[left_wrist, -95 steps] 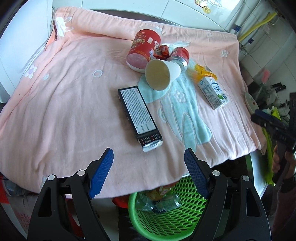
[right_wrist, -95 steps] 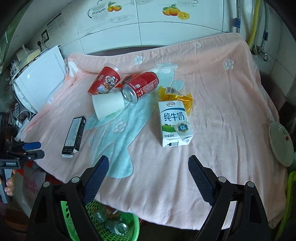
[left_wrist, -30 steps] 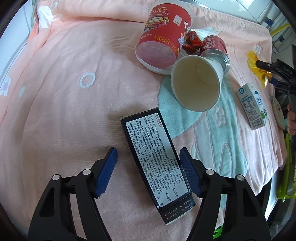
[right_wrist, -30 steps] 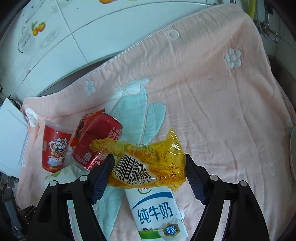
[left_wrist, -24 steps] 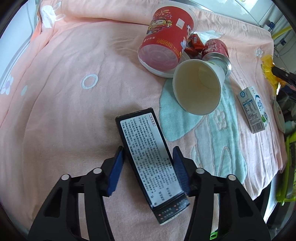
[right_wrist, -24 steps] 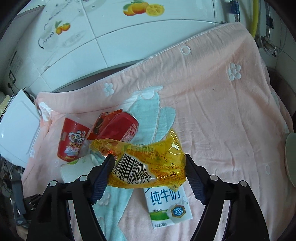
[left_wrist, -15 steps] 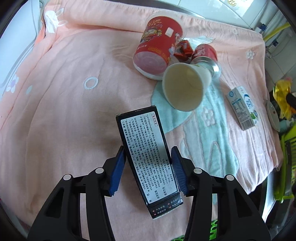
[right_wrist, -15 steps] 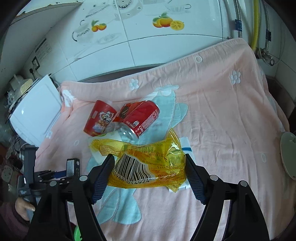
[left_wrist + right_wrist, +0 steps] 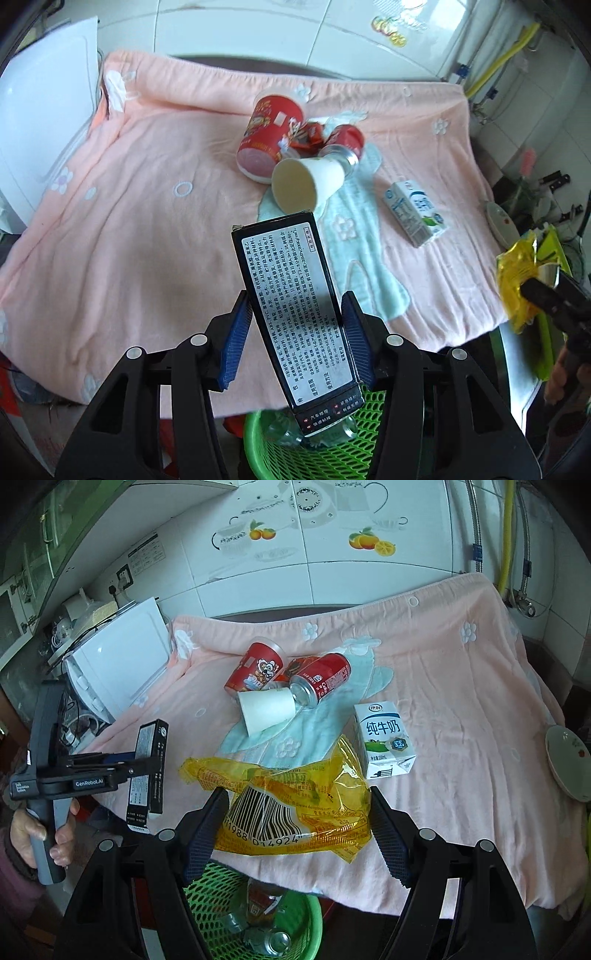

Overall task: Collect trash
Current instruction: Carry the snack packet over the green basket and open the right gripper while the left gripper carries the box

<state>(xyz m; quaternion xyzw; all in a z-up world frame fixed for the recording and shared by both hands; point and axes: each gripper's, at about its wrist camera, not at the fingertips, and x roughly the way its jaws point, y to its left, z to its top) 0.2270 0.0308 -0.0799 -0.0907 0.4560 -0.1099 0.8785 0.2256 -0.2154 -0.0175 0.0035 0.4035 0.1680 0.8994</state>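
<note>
Your left gripper had closed its blue pads on the long black cardboard box with the white printed label and lifted it off the pink fleece blanket, where a second before it lay flat between open fingers. You now held it tilted above the green plastic mesh basket at the blanket's near edge. Your right gripper, jaws fairly wide, pinched the crinkled yellow plastic wrapper with the barcode, and you had carried it back from over the white milk carton to above the same basket. Both pieces looked ready to drop. The carton, red can, white paper cup and red printed tub remained on the blanket.
</note>
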